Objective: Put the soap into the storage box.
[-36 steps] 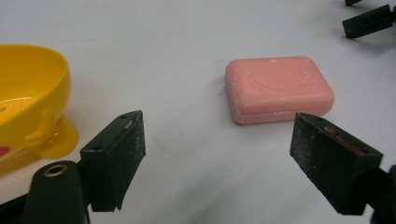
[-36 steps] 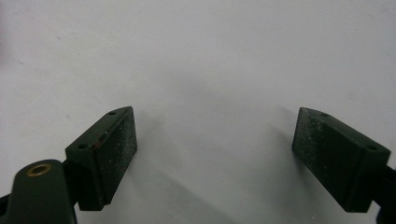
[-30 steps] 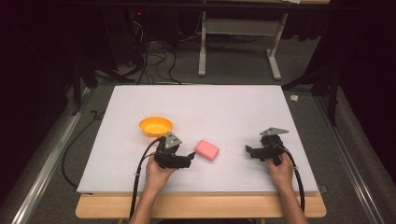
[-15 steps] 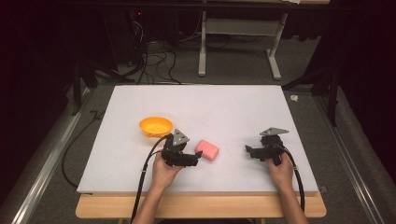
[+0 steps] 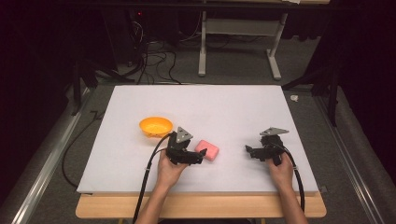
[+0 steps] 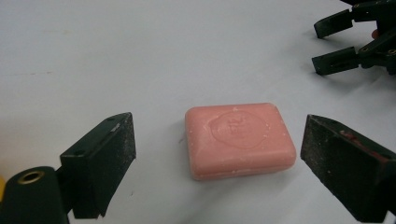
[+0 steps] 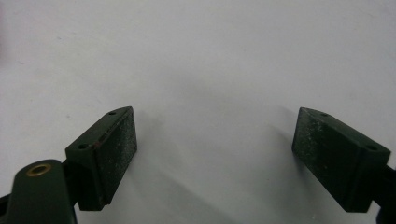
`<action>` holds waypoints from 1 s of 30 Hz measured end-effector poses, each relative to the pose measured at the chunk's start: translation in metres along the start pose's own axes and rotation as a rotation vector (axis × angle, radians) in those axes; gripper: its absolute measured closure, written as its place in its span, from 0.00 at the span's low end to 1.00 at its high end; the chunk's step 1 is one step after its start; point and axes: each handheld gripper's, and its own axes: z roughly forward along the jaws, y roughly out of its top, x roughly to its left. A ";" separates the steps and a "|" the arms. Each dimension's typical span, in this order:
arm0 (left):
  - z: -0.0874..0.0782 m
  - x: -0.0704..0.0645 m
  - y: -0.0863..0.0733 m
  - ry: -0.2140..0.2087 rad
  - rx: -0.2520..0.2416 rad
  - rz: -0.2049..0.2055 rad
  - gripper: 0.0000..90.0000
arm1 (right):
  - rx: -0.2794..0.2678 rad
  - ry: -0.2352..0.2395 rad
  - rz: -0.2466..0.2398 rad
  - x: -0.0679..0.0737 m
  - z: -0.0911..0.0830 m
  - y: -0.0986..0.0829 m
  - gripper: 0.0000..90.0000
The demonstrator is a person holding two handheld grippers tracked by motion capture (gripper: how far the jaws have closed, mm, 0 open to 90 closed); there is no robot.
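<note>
A pink bar of soap (image 5: 207, 150) (image 6: 239, 139) lies flat on the white table (image 5: 219, 112). My left gripper (image 5: 200, 157) (image 6: 219, 158) is open, its jaws wide on either side of the soap and clear of it. An orange bowl (image 5: 155, 126) stands just behind and to the left of that gripper. Over to the right, my right gripper (image 5: 249, 151) (image 7: 215, 154) is open above bare table, pointing left toward the soap, with nothing between its jaws. Its black jaws also appear far off in the left gripper view (image 6: 348, 39).
The table's wooden front edge (image 5: 201, 206) lies close under both hands. Cables trail from each gripper down past the forearms. Beyond the table are dark floor, loose cables (image 5: 154, 60) and a white desk frame (image 5: 238, 42).
My left gripper has moved right, closing in on the soap until its jaws straddle it. The right gripper has stayed still.
</note>
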 end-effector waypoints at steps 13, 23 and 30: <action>0.016 -0.006 0.004 0.010 0.028 -0.012 0.07 | -0.001 -0.001 0.000 0.000 0.000 0.000 0.16; 0.031 -0.013 0.005 0.018 0.059 -0.009 0.03 | 0.000 0.000 0.000 0.000 0.000 0.000 0.16; 0.040 -0.015 0.002 0.031 0.085 -0.009 0.02 | 0.000 0.000 0.000 0.000 0.000 0.000 0.16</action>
